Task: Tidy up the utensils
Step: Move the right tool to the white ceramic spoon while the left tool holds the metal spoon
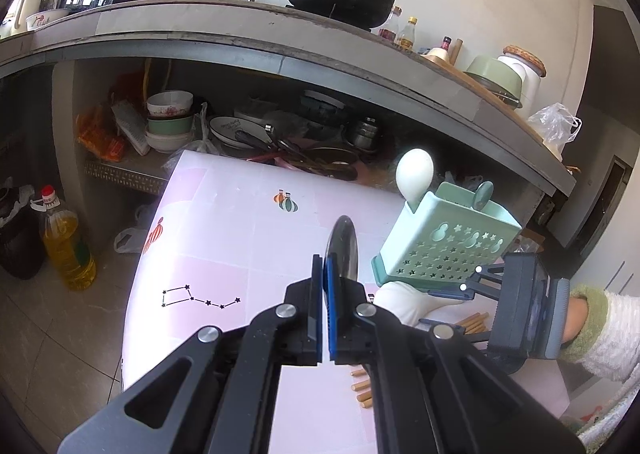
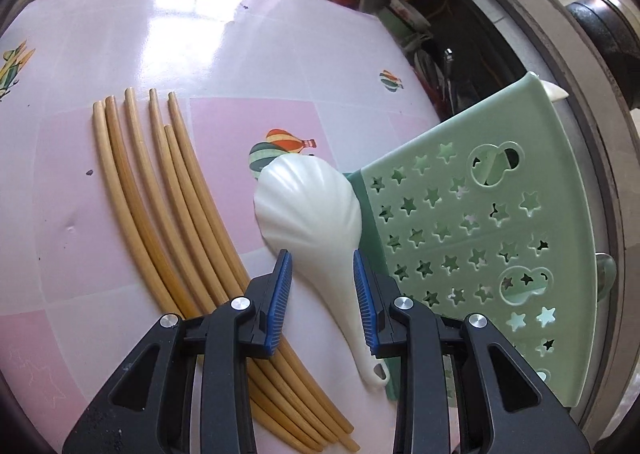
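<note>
Pink tabletop carries a light, stiff, glossy white rice scoop whose narrow handle sits between the right hand-held gripper's parted, not-yet-pressing pads, the best hold.

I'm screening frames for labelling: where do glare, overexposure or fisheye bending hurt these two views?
Left wrist view: the white spoon in the green holder is blown out by light, the table looks washed pale, and the counter edge bows. Right wrist view: a window glare patch sits on the far tabletop, and the chopsticks curve from distortion.
</note>
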Tool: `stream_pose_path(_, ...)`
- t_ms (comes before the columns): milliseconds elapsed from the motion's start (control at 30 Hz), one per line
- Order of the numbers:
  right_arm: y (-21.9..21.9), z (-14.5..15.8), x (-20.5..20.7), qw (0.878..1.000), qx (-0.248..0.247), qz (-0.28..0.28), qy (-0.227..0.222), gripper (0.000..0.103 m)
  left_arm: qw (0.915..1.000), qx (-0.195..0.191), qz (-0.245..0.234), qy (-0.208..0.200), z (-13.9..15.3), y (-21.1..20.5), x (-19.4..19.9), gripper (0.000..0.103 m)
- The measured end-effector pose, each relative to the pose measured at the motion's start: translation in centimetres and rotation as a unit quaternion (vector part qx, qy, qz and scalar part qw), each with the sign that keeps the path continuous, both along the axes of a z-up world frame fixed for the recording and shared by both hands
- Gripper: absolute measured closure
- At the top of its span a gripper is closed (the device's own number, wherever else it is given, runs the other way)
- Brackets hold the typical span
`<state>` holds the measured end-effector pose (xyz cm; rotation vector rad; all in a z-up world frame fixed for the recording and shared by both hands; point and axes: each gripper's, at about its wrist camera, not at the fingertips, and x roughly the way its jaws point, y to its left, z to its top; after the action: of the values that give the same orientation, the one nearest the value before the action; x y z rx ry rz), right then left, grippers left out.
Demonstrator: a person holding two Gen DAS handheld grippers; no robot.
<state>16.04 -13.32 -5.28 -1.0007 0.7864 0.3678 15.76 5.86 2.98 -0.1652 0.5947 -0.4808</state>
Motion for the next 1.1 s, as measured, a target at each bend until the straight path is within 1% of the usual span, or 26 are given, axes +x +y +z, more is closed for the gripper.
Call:
stream_pose_path(100, -0.5, 0.5, -0.3, 0.999, 0.016, -0.017, -0.03, 0.075, 1.0, 0.0, -0.001, 0.002, -0.2, 0.0, 0.1, 0.102)
stream_pose_path(167, -0.7, 0.9, 0.1, 0.998, 0.036, -0.034, -0.03, 0.075, 1.0, 0.0, -0.001, 0.004, -0.3, 0.0, 0.2, 0.102)
stream_pose_path(233, -1.4, 1.8, 0.8, 0.996, 0.074, -0.059, -0.006, 0.075, 1.0, 0.0, -0.002, 0.005, -0.4, -0.1, 0.3, 0.102)
stream_pose_path(267, -1.6, 2.2, 1.1, 0.992, 0.103, -0.073, 0.015, 0.075, 1.0, 0.0, -0.002, 0.005, -0.5, -0.1, 0.3, 0.102)
stream_pose_path(333, -2.7, 2.9, 1.9, 0.979, 0.164, -0.103, 0.058, 0.074, 1.0, 0.001, -0.002, 0.005, -0.5, -0.1, 0.3, 0.102)
stream_pose_path(367, -3.3, 3.1, 2.3, 0.972, 0.189, -0.117, 0.075, 0.07, 1.0, 0.0, -0.003, 0.006, -0.5, -0.1, 0.3, 0.102)
stream_pose_path(400, -3.8, 3.3, 2.6, 0.966, 0.206, -0.128, 0.087, 0.066, 1.0, 0.0, -0.004, 0.006, -0.6, -0.1, 0.3, 0.102)
stream_pose_path(467, -4.7, 3.4, 3.8, 0.955, 0.236, -0.142, 0.109, 0.062, 0.9999, -0.002, -0.005, 0.01, -0.7, -0.1, 0.4, 0.102)
stream_pose_path(500, -5.1, 3.4, 4.1, 0.95, 0.248, -0.144, 0.123, 0.058, 0.9999, -0.002, -0.006, 0.01, -0.7, -0.1, 0.4, 0.102)
stream_pose_path(533, -5.3, 3.4, 5.2, 0.947, 0.255, -0.145, 0.134, 0.056, 0.9999, -0.002, -0.007, 0.01, -0.7, -0.1, 0.3, 0.102)
stream_pose_path(633, -5.7, 3.1, 5.5, 0.942, 0.265, -0.135, 0.155, 0.049, 0.9999, -0.003, -0.009, 0.008, -0.7, -0.1, 0.3, 0.102)
stream_pose_path(667, -5.9, 3.0, 5.8, 0.94, 0.268, -0.134, 0.165, 0.045, 0.9999, -0.004, -0.01, 0.008, -0.6, -0.1, 0.3, 0.102)
stream_pose_path(700, -6.4, 2.7, 6.4, 0.938, 0.269, -0.132, 0.175, 0.044, 0.9999, -0.004, -0.01, 0.008, -0.6, -0.1, 0.3, 0.102)
stream_pose_path(767, -6.4, 2.5, 6.7, 0.938, 0.265, -0.129, 0.183, 0.043, 0.9999, -0.004, -0.01, 0.01, -0.7, -0.1, 0.3, 0.102)
stream_pose_path(800, -6.3, 2.2, 6.9, 0.939, 0.26, -0.128, 0.186, 0.041, 0.9999, -0.003, -0.009, 0.011, -0.7, -0.1, 0.3, 0.102)
stream_pose_path(867, -6.0, 1.9, 7.3, 0.942, 0.251, -0.123, 0.186, 0.041, 0.9999, -0.002, -0.009, 0.013, -0.8, -0.2, 0.2, 0.102)
stream_pose_path(967, -5.0, 1.3, 7.5, 0.944, 0.243, -0.117, 0.191, 0.037, 0.9999, -0.003, -0.01, 0.013, -0.7, -0.2, 0.2, 0.102)
stream_pose_path(1033, -4.9, 0.9, 7.5, 0.94, 0.253, -0.112, 0.2, 0.033, 0.9999, -0.002, -0.009, 0.013, -0.8, -0.2, 0.2, 0.102)
stream_pose_path(1100, -4.5, 0.9, 7.6, 0.94, 0.253, -0.108, 0.2, 0.032, 0.9999, -0.002, -0.009, 0.013, -0.8, -0.2, 0.2, 0.102)
